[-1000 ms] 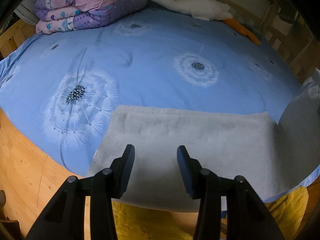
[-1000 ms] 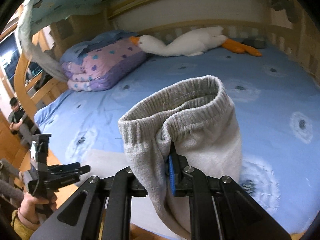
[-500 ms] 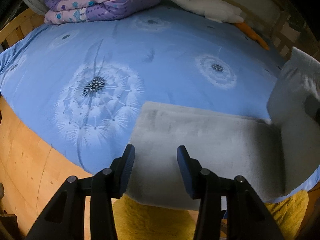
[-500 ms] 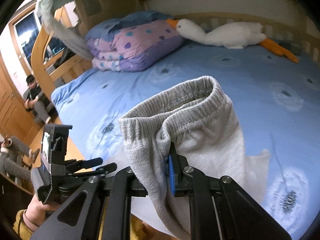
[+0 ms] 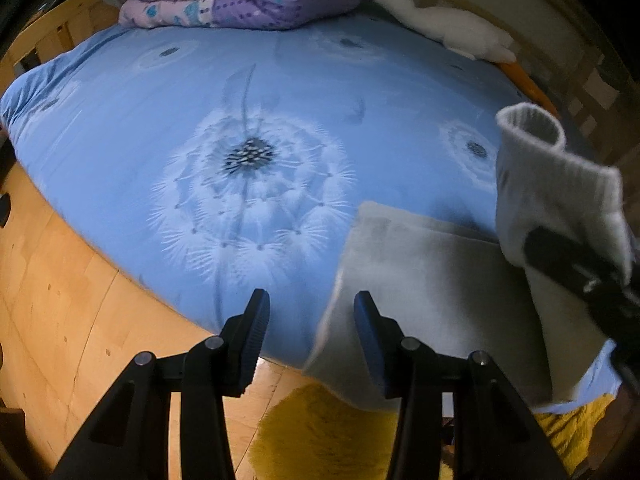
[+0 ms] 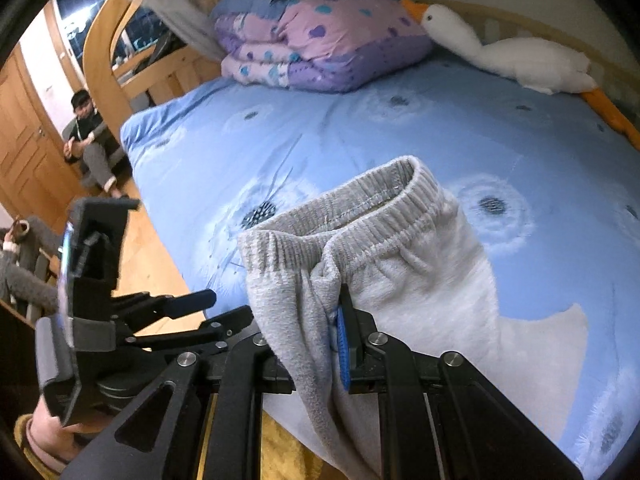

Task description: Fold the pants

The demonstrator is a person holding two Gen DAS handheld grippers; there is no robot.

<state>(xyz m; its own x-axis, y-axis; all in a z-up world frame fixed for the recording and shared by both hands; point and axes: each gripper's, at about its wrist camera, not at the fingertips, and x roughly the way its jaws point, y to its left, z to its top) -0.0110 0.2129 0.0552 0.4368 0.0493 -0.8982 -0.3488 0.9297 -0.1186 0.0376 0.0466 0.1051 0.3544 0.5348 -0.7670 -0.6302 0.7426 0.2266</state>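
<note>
Right wrist view: your right gripper [image 6: 308, 336] clamps the grey pants' [image 6: 384, 264] waistband — your left gripper [image 5: 310, 326] hovers, jaws apart, empty.

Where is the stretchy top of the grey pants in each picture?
Left wrist view: waistband at the right edge, lifted above the bed.
Right wrist view: waistband in the middle, pinched by the right tool.
Shared landmark: white goose toy.

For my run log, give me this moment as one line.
task: fold pants | right gripper: shut on pants waistband, lifted | left gripper: open, empty, above pants edge | bed: pants partly flat
</note>
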